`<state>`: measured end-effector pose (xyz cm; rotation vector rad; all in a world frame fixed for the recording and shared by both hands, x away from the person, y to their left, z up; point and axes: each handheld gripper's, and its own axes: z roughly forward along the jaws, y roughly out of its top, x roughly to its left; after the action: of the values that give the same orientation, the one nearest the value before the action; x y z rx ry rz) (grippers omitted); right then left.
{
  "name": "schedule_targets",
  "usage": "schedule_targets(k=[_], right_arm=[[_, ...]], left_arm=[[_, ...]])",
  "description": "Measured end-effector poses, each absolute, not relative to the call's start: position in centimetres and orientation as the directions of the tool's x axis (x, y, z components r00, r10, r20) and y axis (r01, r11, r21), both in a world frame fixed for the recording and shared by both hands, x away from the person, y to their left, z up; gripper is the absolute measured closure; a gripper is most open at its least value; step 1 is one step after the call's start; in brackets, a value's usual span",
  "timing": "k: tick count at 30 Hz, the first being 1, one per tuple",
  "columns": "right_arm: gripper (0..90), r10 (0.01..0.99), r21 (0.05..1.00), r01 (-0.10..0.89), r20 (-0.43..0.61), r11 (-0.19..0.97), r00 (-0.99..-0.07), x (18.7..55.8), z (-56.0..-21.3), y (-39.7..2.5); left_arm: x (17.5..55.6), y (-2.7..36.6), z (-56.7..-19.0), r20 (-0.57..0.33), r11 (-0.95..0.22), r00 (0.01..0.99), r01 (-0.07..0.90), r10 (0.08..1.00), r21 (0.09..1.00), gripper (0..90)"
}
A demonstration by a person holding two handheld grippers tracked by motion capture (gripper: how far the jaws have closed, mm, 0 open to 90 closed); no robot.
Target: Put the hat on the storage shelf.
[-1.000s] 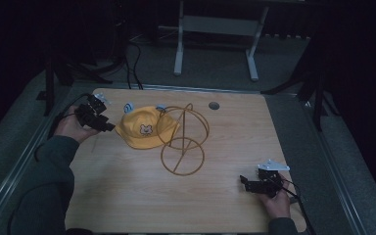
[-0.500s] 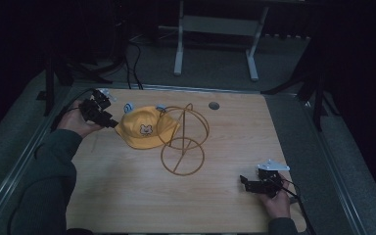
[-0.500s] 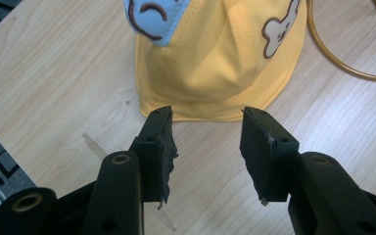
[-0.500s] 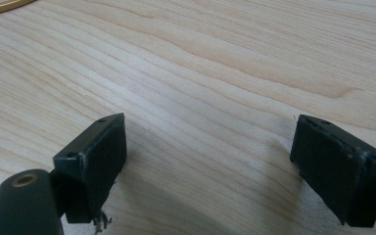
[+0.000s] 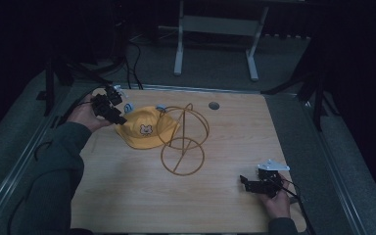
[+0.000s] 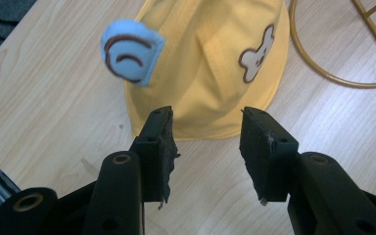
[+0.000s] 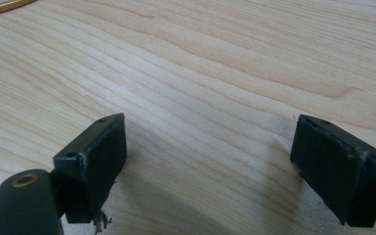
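The yellow cap (image 5: 144,129) lay on the wooden table (image 5: 127,196), its far side against the gold wire stand (image 5: 183,142). The left gripper (image 5: 111,108) had edged nearer the cap's brim, jaws parted and empty. The right gripper (image 5: 248,183) stayed low near the table's front right, jaws spread wide.

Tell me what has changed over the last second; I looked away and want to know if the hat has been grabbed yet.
Not yet. The left gripper has edged a little closer to the yellow hat, its fingers open just short of the brim, nothing held. The hat, the gold wire stand and the right gripper, open over bare table, stayed put.
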<state>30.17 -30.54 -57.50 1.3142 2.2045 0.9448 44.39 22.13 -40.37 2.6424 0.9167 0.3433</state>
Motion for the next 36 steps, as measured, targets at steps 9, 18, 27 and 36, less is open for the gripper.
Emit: schedule_targets(k=[9, 18, 27, 36], right_arm=[[13.6, 0.879, 0.724, 0.606, 0.000, 0.328, -0.476, 30.2, -57.5, -30.5], [13.6, 0.879, 0.725, 0.606, 0.000, 0.328, -0.476, 30.2, -57.5, -30.5], [13.6, 0.879, 0.725, 0.606, 0.000, 0.328, -0.476, 30.2, -57.5, -30.5], [13.6, 0.879, 0.725, 0.606, 0.000, 0.329, -0.476, 30.2, -57.5, -30.5]], left_arm=[[45.6, 20.9, -39.8, 0.121, -0.743, 0.765, 0.554, 0.632, 0.376, 50.8], [47.0, 19.7, -39.6, 0.120, -0.748, 0.774, 0.543, 0.622, 0.380, 50.5], [48.3, 18.5, -40.0, 0.099, -0.735, 0.767, 0.558, 0.634, 0.385, 48.9], [49.5, 17.7, -40.0, 0.069, -0.718, 0.763, 0.567, 0.642, 0.403, 46.1]])
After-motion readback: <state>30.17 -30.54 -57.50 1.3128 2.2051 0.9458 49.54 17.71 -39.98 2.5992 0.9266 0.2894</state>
